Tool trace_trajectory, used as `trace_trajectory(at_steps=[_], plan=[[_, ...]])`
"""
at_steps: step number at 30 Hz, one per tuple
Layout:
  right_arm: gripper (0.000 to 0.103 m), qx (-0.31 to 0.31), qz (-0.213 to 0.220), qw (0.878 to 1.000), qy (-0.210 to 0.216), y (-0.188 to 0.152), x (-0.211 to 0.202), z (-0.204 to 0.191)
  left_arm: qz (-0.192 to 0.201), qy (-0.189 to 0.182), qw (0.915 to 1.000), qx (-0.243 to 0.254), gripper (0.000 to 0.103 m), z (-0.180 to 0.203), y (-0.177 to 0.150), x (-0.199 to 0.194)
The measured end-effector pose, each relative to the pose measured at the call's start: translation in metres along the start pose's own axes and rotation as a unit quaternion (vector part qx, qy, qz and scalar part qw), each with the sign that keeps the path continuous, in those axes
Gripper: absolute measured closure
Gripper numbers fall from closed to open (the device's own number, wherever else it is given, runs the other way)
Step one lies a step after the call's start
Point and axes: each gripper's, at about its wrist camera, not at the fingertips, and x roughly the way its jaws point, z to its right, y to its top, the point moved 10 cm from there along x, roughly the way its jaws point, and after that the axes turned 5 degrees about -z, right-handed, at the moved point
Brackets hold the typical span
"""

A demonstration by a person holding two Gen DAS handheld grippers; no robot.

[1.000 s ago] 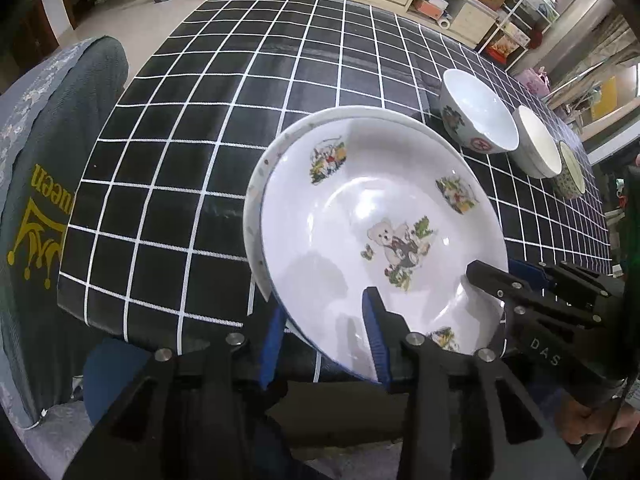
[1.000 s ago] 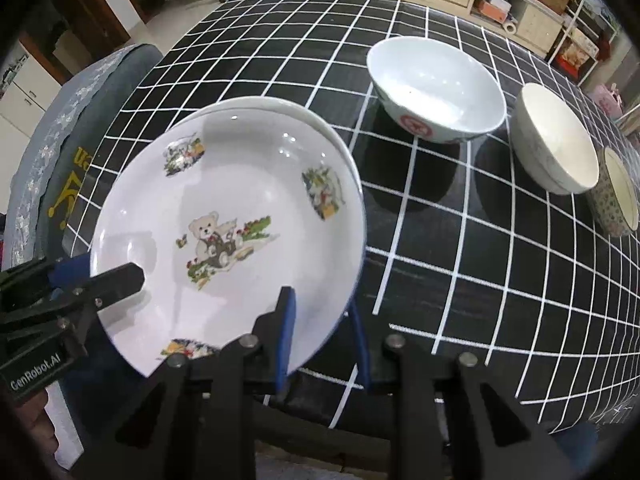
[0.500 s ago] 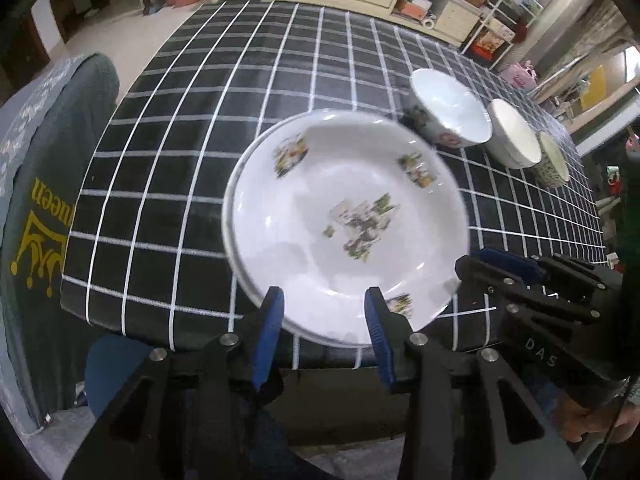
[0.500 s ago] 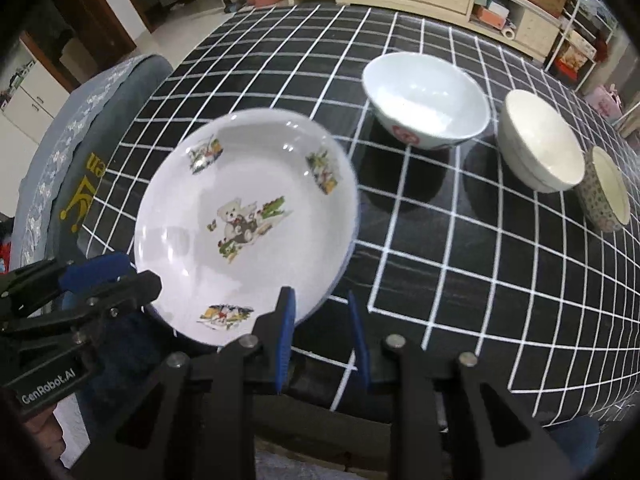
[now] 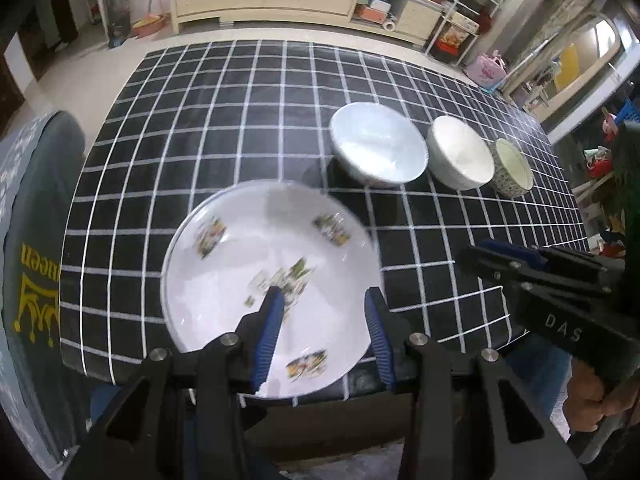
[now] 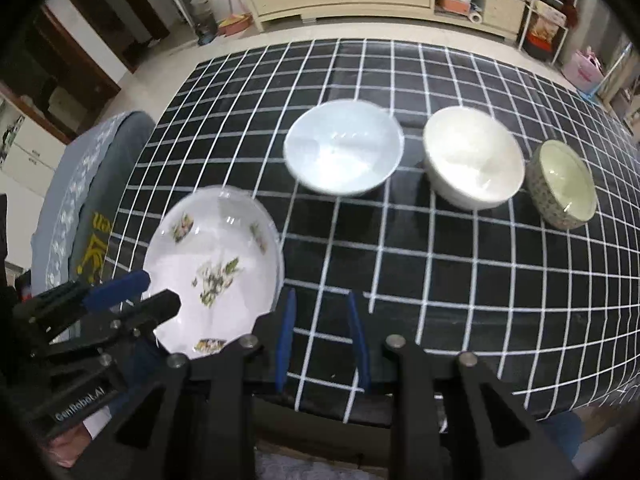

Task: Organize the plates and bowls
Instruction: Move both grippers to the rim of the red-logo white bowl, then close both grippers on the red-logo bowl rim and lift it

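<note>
The white round plate with small printed cartoon pictures lay at the near left of the table with the black cloth gridded in white lines, its near rim reaching the table's near edge. It looked blurred in the left wrist view, and a second rim showed faintly along its left side; whether another plate lay under it could not be told.

The left gripper hung above that plate, blue-padded fingers parted by a moderate gap, nothing between them, the plate below and clear of the pads. The right gripper hovered just right of the plate, over bare cloth at the near edge, its jaws parted a little narrower and empty too. Each gripper showed up in the other's view: the right one black with a blue tip at the right side, the left one at the lower left, over the plate's near-left rim.

Farther back, three bowls stood in a row running left to right: a wide white bowl, a cream-white bowl just beside it, and a small patterned bowl with a pale inside at the right end. A grey chair back with yellow lettering stood left of the table.
</note>
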Motion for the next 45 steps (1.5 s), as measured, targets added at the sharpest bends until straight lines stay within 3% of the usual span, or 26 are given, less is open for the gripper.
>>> trace_trajectory(at_steps=[5, 11, 17, 32, 37, 40, 42, 45], plan=[[0.072, 0.002, -0.006, 1.000, 0.009, 0.023, -0.012, 0.012, -0.013, -0.036, 0.9992, -0.011, 0.065, 0.018, 0.027, -0.001], [0.060, -0.004, -0.015, 1.000, -0.003, 0.051, -0.011, 0.024, -0.015, -0.030, 0.9994, 0.001, 0.065, 0.027, 0.066, 0.006], [0.060, 0.001, -0.034, 0.999, -0.003, 0.080, 0.008, 0.040, -0.036, -0.035, 0.9987, -0.001, 0.063, 0.023, 0.097, 0.032], [0.060, 0.036, -0.064, 0.997, 0.012, 0.119, 0.064, 0.056, -0.073, -0.050, 0.9959, -0.017, 0.063, 0.012, 0.131, 0.088], [0.060, 0.039, -0.064, 0.997, -0.008, 0.123, 0.074, 0.067, -0.076, -0.034, 0.9964, -0.014, 0.074, 0.008, 0.136, 0.100], [0.067, 0.034, -0.067, 0.997, -0.010, 0.126, 0.080, 0.069, -0.079, -0.029, 0.9964, -0.010, 0.084, 0.008, 0.136, 0.107], [0.080, 0.016, -0.073, 0.997, -0.007, 0.125, 0.085, 0.069, -0.086, -0.030, 0.9958, -0.010, 0.089, 0.008, 0.135, 0.114], [0.090, 0.018, -0.075, 0.997, -0.017, 0.123, 0.090, 0.074, -0.089, -0.018, 0.9958, -0.004, 0.095, 0.005, 0.132, 0.121]])
